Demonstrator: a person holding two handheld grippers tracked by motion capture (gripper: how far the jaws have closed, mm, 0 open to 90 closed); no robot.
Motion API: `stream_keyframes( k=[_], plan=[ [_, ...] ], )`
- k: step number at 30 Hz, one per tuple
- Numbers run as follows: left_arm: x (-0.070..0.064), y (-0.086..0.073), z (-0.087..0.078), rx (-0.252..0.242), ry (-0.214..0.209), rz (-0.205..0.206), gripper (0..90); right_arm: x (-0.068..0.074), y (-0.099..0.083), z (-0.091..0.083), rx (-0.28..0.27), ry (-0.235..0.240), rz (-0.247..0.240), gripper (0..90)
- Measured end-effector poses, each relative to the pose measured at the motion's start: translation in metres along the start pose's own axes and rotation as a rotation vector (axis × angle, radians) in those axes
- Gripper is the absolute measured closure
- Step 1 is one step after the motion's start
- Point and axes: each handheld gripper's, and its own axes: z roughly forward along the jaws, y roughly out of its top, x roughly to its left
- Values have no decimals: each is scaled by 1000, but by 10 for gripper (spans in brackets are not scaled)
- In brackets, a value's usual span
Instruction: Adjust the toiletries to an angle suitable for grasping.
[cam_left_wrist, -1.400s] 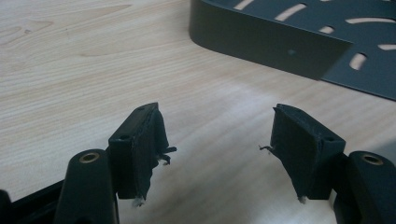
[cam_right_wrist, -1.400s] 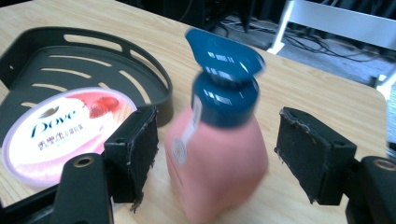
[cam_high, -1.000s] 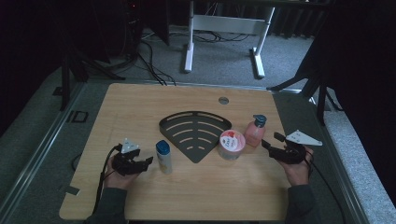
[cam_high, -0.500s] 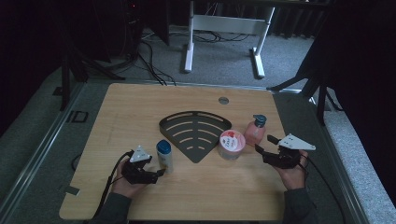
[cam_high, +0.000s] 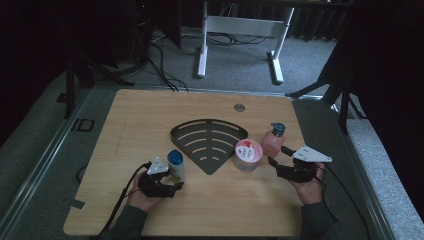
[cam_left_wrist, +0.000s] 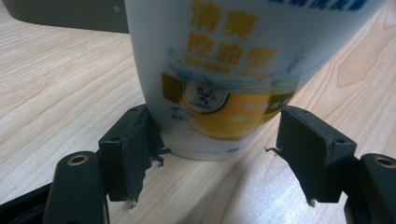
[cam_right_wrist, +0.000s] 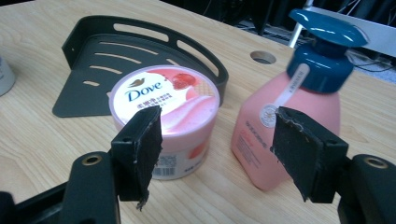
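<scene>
A white tube with a blue cap (cam_high: 175, 165) stands upright at the front left of the table. My left gripper (cam_high: 173, 184) is open around its base; in the left gripper view the tube (cam_left_wrist: 224, 70) stands between the jaws of the left gripper (cam_left_wrist: 217, 156), one pad at its side, the other a little apart. My right gripper (cam_high: 276, 155) is open at the front right. From the right gripper (cam_right_wrist: 217, 140) I look at a pink Dove tub (cam_right_wrist: 168, 109) and a pink pump bottle (cam_right_wrist: 292, 121); neither is between the jaws.
A black corner shelf (cam_high: 190, 134) lies flat mid-table, with the Dove tub (cam_high: 248, 154) at its right tip and the pump bottle (cam_high: 273, 141) beside that. A cable hole (cam_high: 239, 107) sits near the far edge. Bare wood lies at the far left.
My left gripper has moved right, up to the white tube, and its jaws now flank the tube's base. My right gripper has shifted slightly left and nearer.
</scene>
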Motion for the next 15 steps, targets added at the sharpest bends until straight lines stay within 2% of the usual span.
stream_keyframes(
  k=[4,15],
  plan=[
    [-1,4,3,-1,5,8,311,5,4,3,2,14,-22,326],
    [-12,16,19,4,-17,36,317,15,6,11,16,50,-50,342]
  ],
)
